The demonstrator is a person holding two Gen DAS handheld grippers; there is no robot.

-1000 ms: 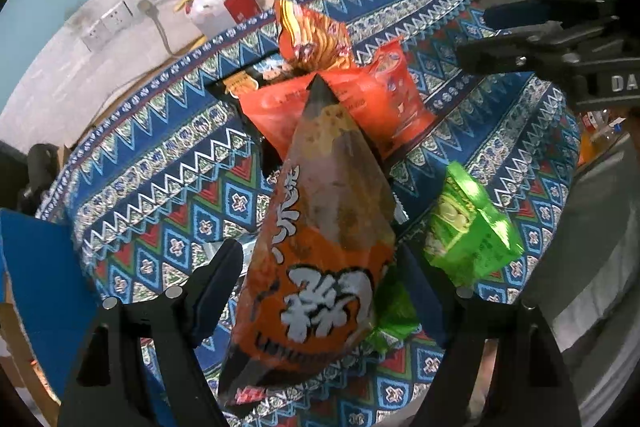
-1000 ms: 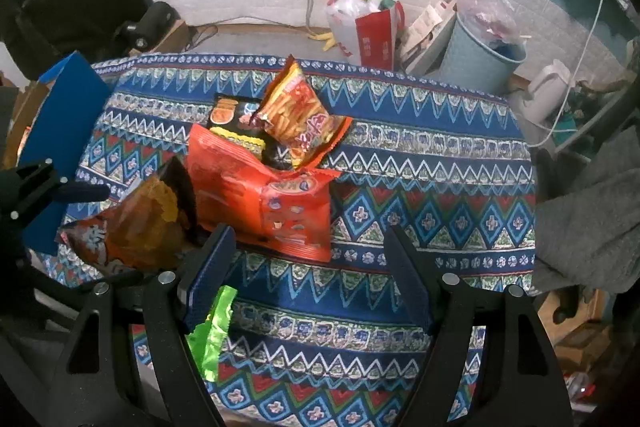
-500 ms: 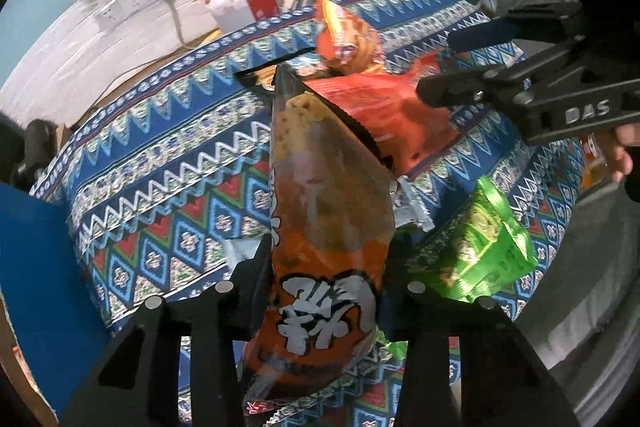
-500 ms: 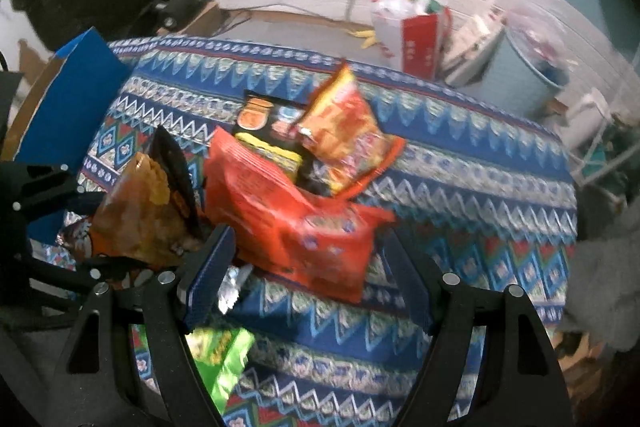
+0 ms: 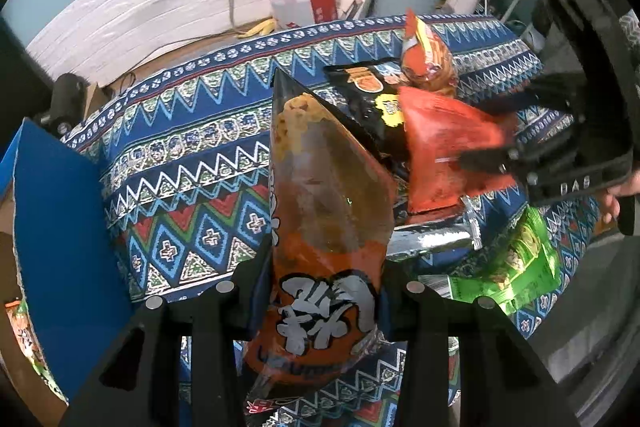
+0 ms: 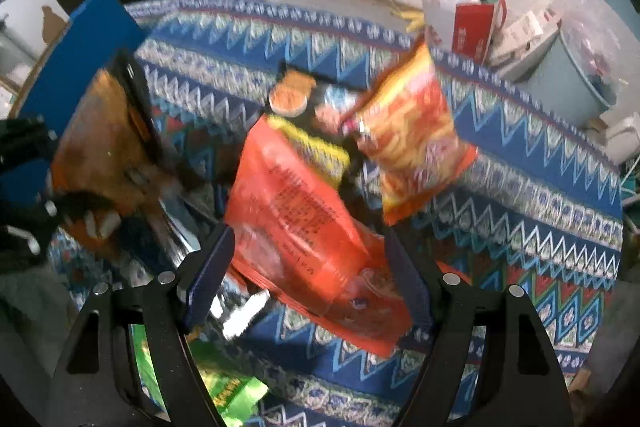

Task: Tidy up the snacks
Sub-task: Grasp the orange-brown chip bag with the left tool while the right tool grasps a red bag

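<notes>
In the left wrist view my left gripper (image 5: 324,291) is shut on the lower part of an orange snack bag (image 5: 324,219) with white characters, which stands tilted above the patterned tablecloth (image 5: 192,195). The same bag (image 6: 108,139) shows at the left of the right wrist view. My right gripper (image 6: 308,267) is open and low over the table, with a red snack bag (image 6: 296,211) lying between its fingers. From the left wrist view the right gripper (image 5: 492,131) hangs over that red bag (image 5: 440,147).
A black bag (image 5: 368,99) and a yellow-orange chips bag (image 6: 416,139) lie behind the red one. A green bag (image 5: 516,267) and a silver packet (image 5: 432,235) sit near the table's edge. A blue box flap (image 5: 60,247) stands on the left. A bucket (image 6: 568,79) is behind the table.
My left gripper closed on the orange bag and carried it sideways toward the blue flap. My right gripper sank toward the table, so the red bag now sits between its fingers.
</notes>
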